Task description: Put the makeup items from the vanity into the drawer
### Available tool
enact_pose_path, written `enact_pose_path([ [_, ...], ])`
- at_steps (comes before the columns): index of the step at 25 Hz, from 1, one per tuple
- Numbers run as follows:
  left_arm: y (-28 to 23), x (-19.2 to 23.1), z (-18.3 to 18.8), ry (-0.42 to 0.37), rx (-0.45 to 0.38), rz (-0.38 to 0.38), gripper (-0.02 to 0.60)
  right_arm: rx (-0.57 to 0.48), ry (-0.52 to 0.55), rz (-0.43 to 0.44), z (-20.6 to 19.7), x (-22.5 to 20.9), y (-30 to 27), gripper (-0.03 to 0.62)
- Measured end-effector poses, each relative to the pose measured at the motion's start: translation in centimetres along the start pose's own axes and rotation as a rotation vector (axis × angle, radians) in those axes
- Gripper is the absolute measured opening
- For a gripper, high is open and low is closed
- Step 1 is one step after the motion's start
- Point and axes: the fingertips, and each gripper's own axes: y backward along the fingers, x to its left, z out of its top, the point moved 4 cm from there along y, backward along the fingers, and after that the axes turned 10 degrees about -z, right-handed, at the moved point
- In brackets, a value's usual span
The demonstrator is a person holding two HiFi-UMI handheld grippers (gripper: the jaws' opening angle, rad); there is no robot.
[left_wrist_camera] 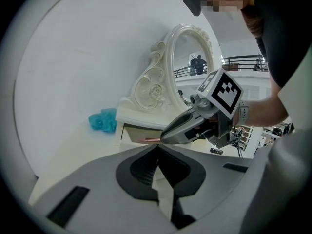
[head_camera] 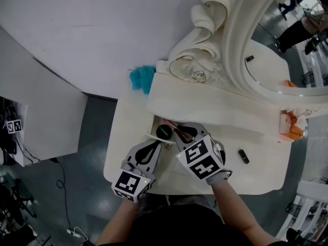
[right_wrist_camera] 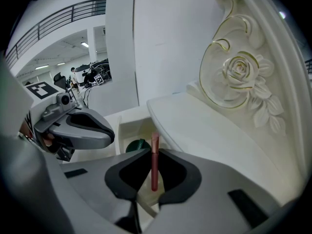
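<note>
I see a white vanity bench (head_camera: 256, 173) from above, with an ornate carved mirror frame (head_camera: 225, 29) at the back and a shallow drawer (right_wrist_camera: 127, 129) pulled open under the top.

My right tool (right_wrist_camera: 154, 152) is clenched on a slim pink makeup tube (right_wrist_camera: 154, 172). It is probably a lip gloss or liner. The tool holds it over the open drawer, just beside a dark green round item (right_wrist_camera: 138, 145) that already lies inside.

The tube's long axis runs straight out along the jaws. Its far tip points forward and down into the drawer, and its near end sits back in the throat of the tool.

I judge the tube light and rigid, with a smooth shell that could slip or swivel in the pads. The pads hold it near mid-length, which looks like the steadiest place.

My left tool (left_wrist_camera: 157, 148) has its jaws together with nothing between them. It hovers at the drawer's front edge, close beside the right one.

A small dark item (head_camera: 244, 156) lies on the bench to the right, well apart from the drawer. A teal puff (head_camera: 142, 78) sits at the back left.
</note>
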Motion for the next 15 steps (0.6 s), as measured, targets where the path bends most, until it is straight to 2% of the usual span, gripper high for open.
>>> enact_pose_path([
  [15, 0.18, 0.23, 0.01, 0.004, -0.007, 0.005, 0.014, -0.010, -0.014, -0.004, -0.01, 0.01, -0.01, 0.057],
])
